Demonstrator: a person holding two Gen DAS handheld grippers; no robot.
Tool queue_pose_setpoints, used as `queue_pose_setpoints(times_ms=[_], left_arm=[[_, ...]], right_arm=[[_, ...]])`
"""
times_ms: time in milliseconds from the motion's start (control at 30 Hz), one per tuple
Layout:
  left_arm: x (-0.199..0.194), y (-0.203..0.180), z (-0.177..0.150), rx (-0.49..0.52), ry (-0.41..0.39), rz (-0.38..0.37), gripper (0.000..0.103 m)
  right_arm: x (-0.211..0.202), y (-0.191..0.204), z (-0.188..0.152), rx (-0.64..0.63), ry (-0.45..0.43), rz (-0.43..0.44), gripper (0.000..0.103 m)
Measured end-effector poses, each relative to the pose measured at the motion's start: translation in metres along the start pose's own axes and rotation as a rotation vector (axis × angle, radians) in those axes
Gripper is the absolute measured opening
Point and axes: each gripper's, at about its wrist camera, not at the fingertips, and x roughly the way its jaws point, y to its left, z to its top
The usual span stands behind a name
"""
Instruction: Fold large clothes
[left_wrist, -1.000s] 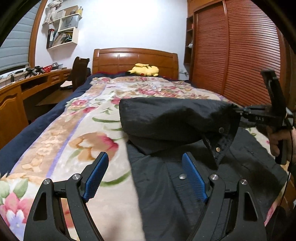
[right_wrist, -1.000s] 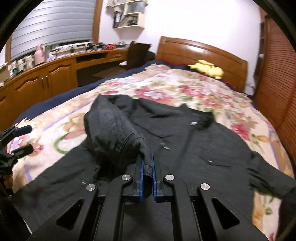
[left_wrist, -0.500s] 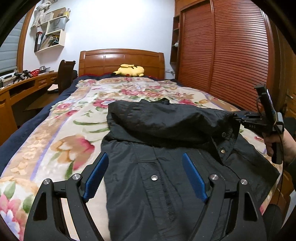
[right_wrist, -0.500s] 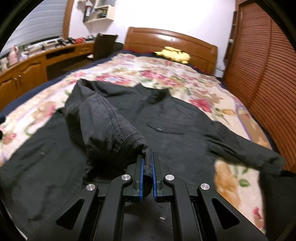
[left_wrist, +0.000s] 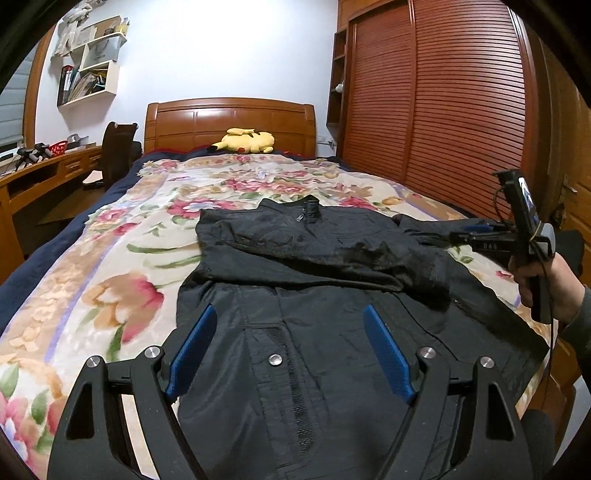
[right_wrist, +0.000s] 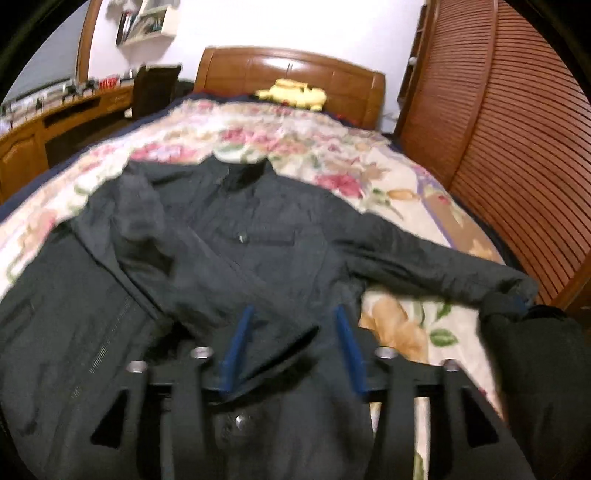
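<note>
A black jacket (left_wrist: 332, 314) lies front up on the floral bedspread (left_wrist: 110, 266), collar toward the headboard. One sleeve (left_wrist: 351, 254) is folded across the chest to the right. My left gripper (left_wrist: 290, 312) hovers open over the jacket's lower front, with nothing between its blue pads. My right gripper (right_wrist: 293, 312) has its jaws opening; the folded sleeve's cuff (right_wrist: 280, 332) lies loose between them and the pads do not press on it. In the left wrist view the right gripper (left_wrist: 458, 236) sits at the jacket's right edge, held by a hand (left_wrist: 535, 280). The other sleeve (right_wrist: 424, 266) stretches out right.
A yellow plush toy (left_wrist: 245, 140) rests by the wooden headboard (left_wrist: 229, 118). Slatted wardrobe doors (left_wrist: 443, 110) run close along the bed's right side. On the left stand a wooden desk (left_wrist: 37, 173) and a chair (left_wrist: 118, 147), with wall shelves (left_wrist: 88, 74) above.
The right gripper carried the sleeve across the jacket to the right, laid it flat, and its jaws have parted off the cuff. The left gripper shifted sideways over the jacket, still open.
</note>
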Motion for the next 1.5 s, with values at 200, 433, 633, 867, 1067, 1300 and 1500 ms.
queue_pose_setpoints(times_ms=[200, 433, 633, 867, 1067, 1300, 1500], left_arm=[[0.011, -0.012, 0.0, -0.005, 0.015, -0.031, 0.083], [0.027, -0.027, -0.001, 0.024, 0.046, -0.045, 0.089], [0.035, -0.031, 0.0, 0.026, 0.062, -0.052, 0.09], [0.04, -0.033, -0.003, 0.02, 0.073, -0.051, 0.091], [0.042, -0.03, -0.002, 0.011, 0.071, -0.041, 0.091], [0.041, -0.025, -0.004, 0.017, 0.075, -0.045, 0.091], [0.038, -0.018, -0.002, -0.008, 0.058, -0.046, 0.091]], right_arm=[[0.008, 0.023, -0.016, -0.063, 0.006, 0.097, 0.054], [0.041, 0.029, -0.033, -0.098, 0.098, 0.126, 0.054], [0.055, 0.051, -0.043, -0.231, 0.17, 0.148, 0.054], [0.052, 0.048, -0.032, -0.237, 0.059, 0.071, 0.054], [0.091, 0.058, -0.028, -0.318, 0.185, 0.058, 0.044], [0.086, 0.024, 0.003, -0.282, 0.159, -0.058, 0.004], [0.079, -0.005, 0.023, -0.186, 0.128, -0.141, 0.005]])
